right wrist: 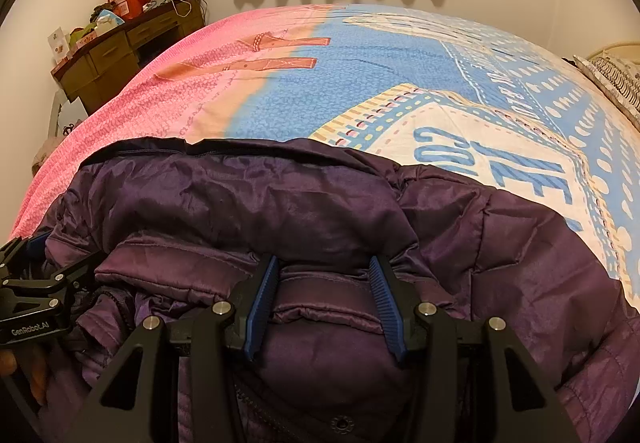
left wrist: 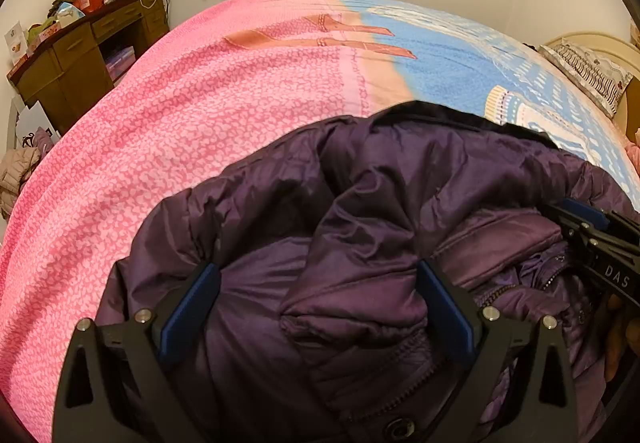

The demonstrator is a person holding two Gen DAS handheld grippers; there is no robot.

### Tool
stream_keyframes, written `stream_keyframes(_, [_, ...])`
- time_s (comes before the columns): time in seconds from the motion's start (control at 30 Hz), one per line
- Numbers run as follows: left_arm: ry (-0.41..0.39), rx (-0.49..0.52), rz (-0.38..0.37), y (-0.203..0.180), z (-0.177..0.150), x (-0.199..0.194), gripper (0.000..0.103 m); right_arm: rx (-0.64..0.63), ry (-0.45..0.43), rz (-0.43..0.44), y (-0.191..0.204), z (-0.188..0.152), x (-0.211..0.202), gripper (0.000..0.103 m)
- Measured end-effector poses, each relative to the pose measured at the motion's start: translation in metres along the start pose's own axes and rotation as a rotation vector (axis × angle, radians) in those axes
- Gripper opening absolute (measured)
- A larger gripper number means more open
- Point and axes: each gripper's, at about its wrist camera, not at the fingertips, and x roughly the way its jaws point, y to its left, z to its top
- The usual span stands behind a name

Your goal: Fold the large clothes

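A dark purple puffer jacket (left wrist: 400,183) (right wrist: 240,195) lies bunched on the near side of the bed, with its dark collar edge toward the far side. My left gripper (left wrist: 318,271) hovers over its left part with jaws spread wide. Puffy fabric sits between the blue pads (left wrist: 192,299), loose and unpinched. My right gripper (right wrist: 324,263) is half closed, its pads (right wrist: 262,295) pressing a thick fold of the jacket from both sides. Each gripper shows in the other's view: the right gripper (left wrist: 600,243) at the right edge, the left gripper (right wrist: 32,283) at the left edge.
The bed cover (left wrist: 200,103) (right wrist: 360,83) is pink on the left, blue and cream on the right. A cluttered brown desk (left wrist: 80,55) stands at the far left wall. A patterned pillow (left wrist: 588,71) lies at the right. A pale jacket (left wrist: 16,171) sits beside the bed.
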Motion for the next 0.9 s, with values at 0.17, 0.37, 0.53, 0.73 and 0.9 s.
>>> stream_keyframes(0.17, [0.012,0.009,0.012,-0.002,0.004,0.000,0.103,-0.031,0.024,-0.025,0.005,0.006,0.001,0.050])
stream_keyframes(0.37, [-0.155,-0.033,-0.027,0.006,0.014,-0.095,0.095,0.061,-0.075,0.117,-0.041,0.016,-0.091,0.063])
stream_keyframes(0.53, [-0.243,-0.023,-0.031,0.012,-0.035,-0.169,0.101,0.103,-0.077,0.158,-0.084,-0.037,-0.165,0.067])
stream_keyframes(0.73, [-0.168,-0.029,-0.114,0.031,-0.156,-0.220,0.101,0.089,-0.004,0.210,-0.122,-0.152,-0.235,0.067])
stream_keyframes(0.9, [-0.058,-0.058,-0.124,0.047,-0.249,-0.231,0.101,0.114,0.115,0.231,-0.144,-0.250,-0.259,0.068])
